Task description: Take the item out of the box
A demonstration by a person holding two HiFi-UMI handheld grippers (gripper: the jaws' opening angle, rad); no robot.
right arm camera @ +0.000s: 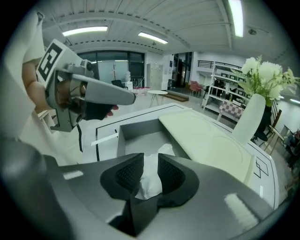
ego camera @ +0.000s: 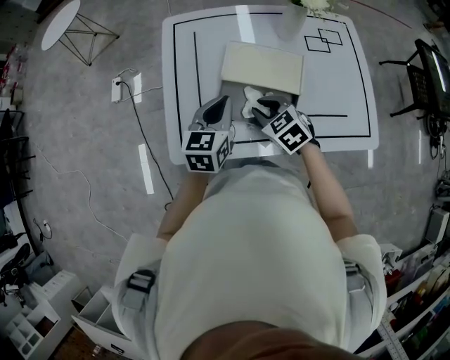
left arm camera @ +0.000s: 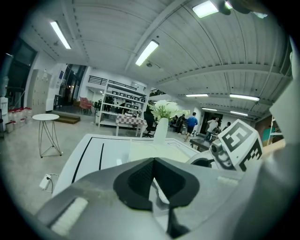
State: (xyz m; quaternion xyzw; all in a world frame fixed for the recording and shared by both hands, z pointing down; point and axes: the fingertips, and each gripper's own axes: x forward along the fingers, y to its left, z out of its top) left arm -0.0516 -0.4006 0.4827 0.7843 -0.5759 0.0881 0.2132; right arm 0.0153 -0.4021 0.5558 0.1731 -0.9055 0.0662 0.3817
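Note:
A shallow box (ego camera: 238,90) lies open on the white table (ego camera: 337,84), its pale lid (ego camera: 264,65) folded back. In the right gripper view the box's grey wall (right arm camera: 123,129) and lid (right arm camera: 201,136) show just beyond the jaws. A crumpled white paper item (right arm camera: 149,180) sits between the jaws of my right gripper (right arm camera: 151,161), which stand open around it at the box's near edge. In the head view the item (ego camera: 251,98) rises from the box by the right gripper (ego camera: 261,107). My left gripper (ego camera: 219,107) hovers shut by the box's left front corner, its tips (left arm camera: 153,164) together and nothing seen between them.
A white vase of flowers (right arm camera: 253,117) stands at the table's far edge behind the lid. Black lines mark the tabletop. On the floor lie a power strip with a cable (ego camera: 117,89), a round side table (ego camera: 60,21) to the left and a chair (ego camera: 422,77) to the right.

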